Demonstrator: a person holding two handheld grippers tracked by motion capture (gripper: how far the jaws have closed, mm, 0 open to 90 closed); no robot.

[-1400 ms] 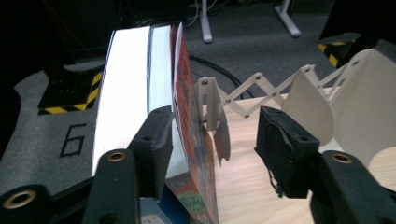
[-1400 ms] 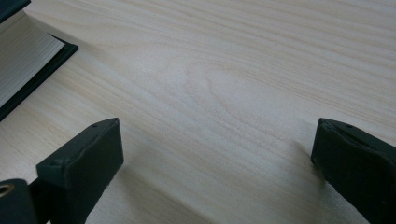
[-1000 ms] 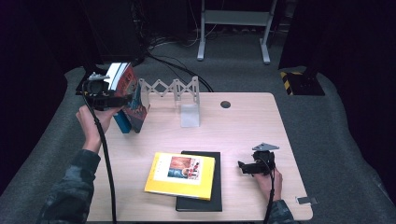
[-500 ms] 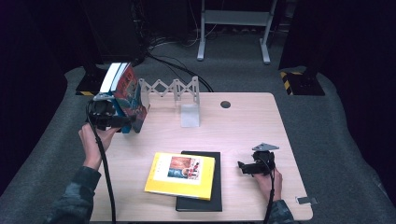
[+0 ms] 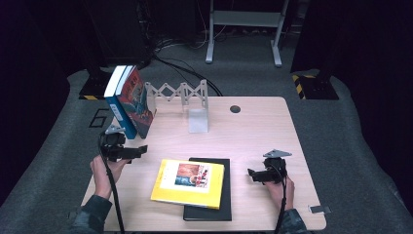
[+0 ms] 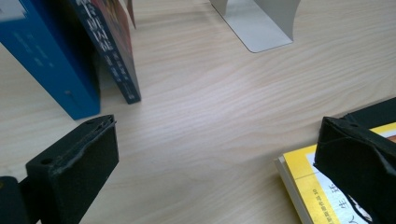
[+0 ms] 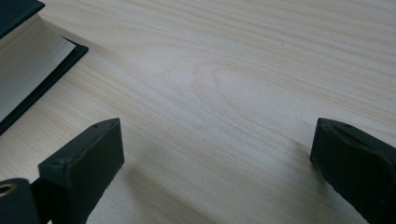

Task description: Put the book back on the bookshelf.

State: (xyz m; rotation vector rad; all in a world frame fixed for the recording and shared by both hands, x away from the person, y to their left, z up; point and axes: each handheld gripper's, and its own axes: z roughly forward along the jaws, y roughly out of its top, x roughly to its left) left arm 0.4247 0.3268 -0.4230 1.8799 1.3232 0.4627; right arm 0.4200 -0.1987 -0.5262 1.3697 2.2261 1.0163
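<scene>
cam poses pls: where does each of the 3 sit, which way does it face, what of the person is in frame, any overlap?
High view: above the person's side, facing forward and down on the table; both forearms, left gripper and right gripper show.
Left gripper view: rides the left gripper, faces along its open jaws over bare wood toward the blue book and bookend.
Right gripper view: rides the right gripper, open jaws over bare wood, black book at left.
Shared: the yellow book also shows in the left gripper view.

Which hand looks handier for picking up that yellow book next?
Probably the left. The left gripper is open and empty, pointing at the yellow book, whose corner lies beside its jaw. The right gripper, also open, is nearer the black book beneath.
</scene>
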